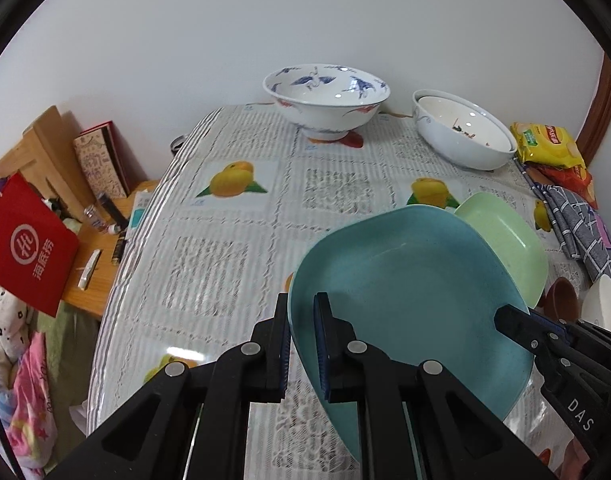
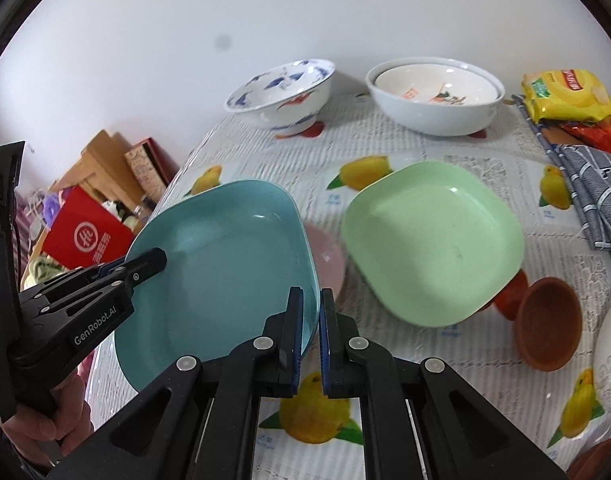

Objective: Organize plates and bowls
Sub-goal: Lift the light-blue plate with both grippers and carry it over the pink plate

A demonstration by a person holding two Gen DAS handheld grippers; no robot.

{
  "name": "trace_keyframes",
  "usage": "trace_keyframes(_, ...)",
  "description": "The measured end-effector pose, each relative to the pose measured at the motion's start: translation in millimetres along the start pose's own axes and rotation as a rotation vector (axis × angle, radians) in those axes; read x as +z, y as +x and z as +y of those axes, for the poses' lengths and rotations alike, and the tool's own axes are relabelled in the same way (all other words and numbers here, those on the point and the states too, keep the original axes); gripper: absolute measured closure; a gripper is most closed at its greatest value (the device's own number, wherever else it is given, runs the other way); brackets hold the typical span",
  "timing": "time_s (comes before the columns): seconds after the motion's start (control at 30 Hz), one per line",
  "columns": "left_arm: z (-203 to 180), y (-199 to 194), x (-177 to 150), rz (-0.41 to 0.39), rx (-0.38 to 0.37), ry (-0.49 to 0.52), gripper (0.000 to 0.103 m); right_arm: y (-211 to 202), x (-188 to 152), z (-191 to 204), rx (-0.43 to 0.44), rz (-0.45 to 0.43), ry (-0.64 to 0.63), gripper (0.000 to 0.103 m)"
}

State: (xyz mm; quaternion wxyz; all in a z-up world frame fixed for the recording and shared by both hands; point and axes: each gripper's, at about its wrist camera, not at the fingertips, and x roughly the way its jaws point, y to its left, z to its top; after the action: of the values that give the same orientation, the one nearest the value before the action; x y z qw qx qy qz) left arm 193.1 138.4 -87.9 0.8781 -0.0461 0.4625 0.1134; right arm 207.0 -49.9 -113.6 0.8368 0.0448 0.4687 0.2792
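A: Where's the teal plate point(image 1: 413, 280)?
B: Lifted over the table point(image 1: 233, 216), beside the green plate point(image 2: 433, 240). Left gripper point(image 1: 301, 344) and right gripper point(image 2: 311, 336) each pinch opposite rims

"GenRobot.AI" is showing in white on my left gripper point(image 2: 151, 266) at nine o'clock; "DAS" is reading on my right gripper point(image 1: 505, 322) at four o'clock; Chinese characters are marking the red bag point(image 1: 29, 246).

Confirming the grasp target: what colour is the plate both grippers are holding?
Teal blue plate, plain and unpatterned; clearest in the right wrist view.
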Motion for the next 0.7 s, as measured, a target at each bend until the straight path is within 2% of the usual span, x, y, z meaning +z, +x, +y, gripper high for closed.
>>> trace_keyframes(0.3, 17.5, 12.8, -19.4, 0.052, 0.001, -0.044, 0.091, 17.0, -11.0, 14.5, 0.007, 0.049, -0.03, 0.096)
trace_keyframes(0.7, 12.9, 23.4, -13.4, 0.067, -0.009, -0.049, 0.091, 25.2, -2.3, 9.0, -0.017, 0.03, -0.023, 0.096)
